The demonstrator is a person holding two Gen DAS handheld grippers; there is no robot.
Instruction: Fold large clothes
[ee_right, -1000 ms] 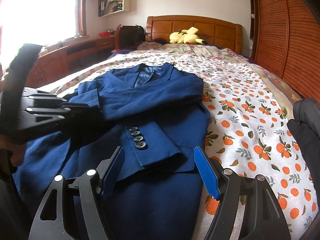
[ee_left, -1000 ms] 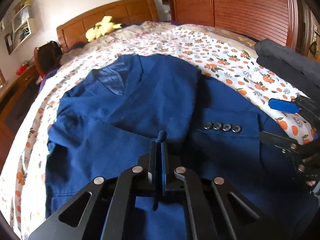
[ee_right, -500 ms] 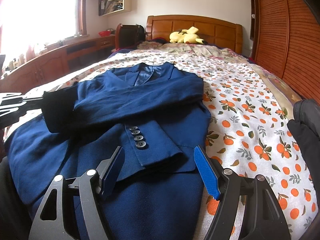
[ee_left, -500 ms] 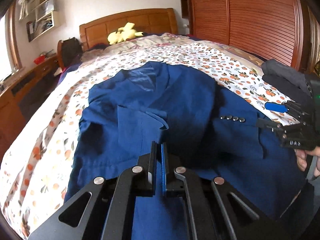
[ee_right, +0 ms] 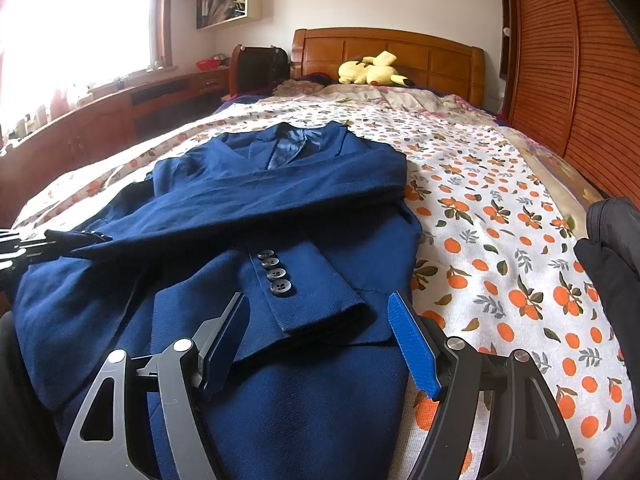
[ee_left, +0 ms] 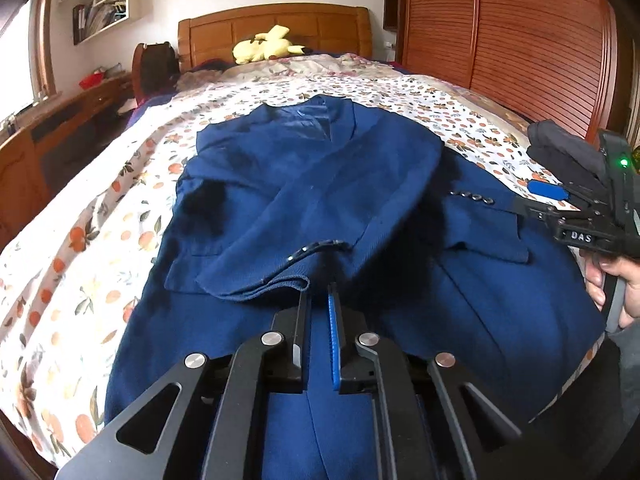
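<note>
Both sleeves of the blue blazer are laid across its front; the body remains unfolded. The left gripper is opening, its jaws empty just short of a sleeve cuff. The right gripper is held open and empty.

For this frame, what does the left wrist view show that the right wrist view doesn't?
Only the left wrist view: the left tongs up close, just opening with nothing between them, the hand holding the right tool, and the upper sleeve's cuff lying in front of them.
Only the right wrist view: the bright window, and the right tongs wide open over the lower sleeve's cuff.
Both: the blue jacket with sleeves crossed on the orange-print bedspread, the yellow plush toy and the headboard.
</note>
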